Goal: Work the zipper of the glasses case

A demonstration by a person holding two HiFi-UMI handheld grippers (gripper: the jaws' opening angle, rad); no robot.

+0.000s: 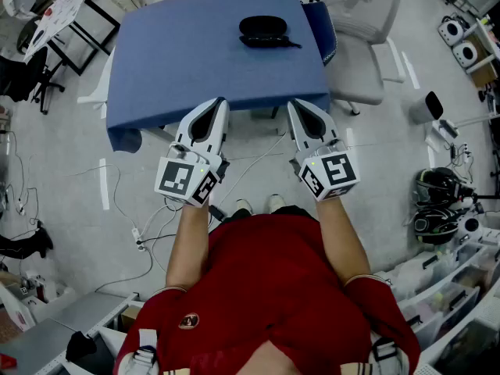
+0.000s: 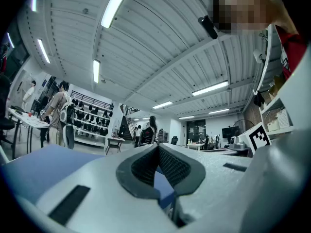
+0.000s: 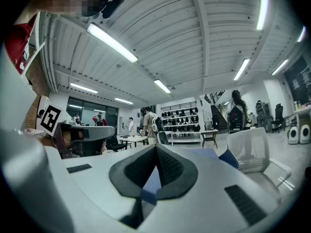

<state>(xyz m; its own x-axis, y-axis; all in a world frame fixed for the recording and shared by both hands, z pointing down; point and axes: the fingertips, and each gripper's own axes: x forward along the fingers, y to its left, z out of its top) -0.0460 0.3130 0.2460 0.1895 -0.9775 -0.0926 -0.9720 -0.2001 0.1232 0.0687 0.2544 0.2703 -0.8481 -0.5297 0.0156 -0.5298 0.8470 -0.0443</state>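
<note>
A black glasses case (image 1: 263,31) lies on the far right part of the blue table (image 1: 180,61), with a short strap trailing to its right. My left gripper (image 1: 220,101) is held level at the table's near edge, its jaws shut and empty. My right gripper (image 1: 293,105) hangs beside it at the same edge, also shut with nothing between its jaws. Both are well short of the case. In the left gripper view the gripper (image 2: 158,147) shows its tips closed together, and the right gripper view shows its gripper (image 3: 156,147) the same way. The case is in neither gripper view.
A white mesh chair (image 1: 359,30) stands right of the table, with a blue cloth (image 1: 322,26) hanging at the table's right side. Cables (image 1: 141,233) run over the floor below my hands. Helmets (image 1: 437,201) and bins sit at the right. People stand far off in the room (image 2: 60,113).
</note>
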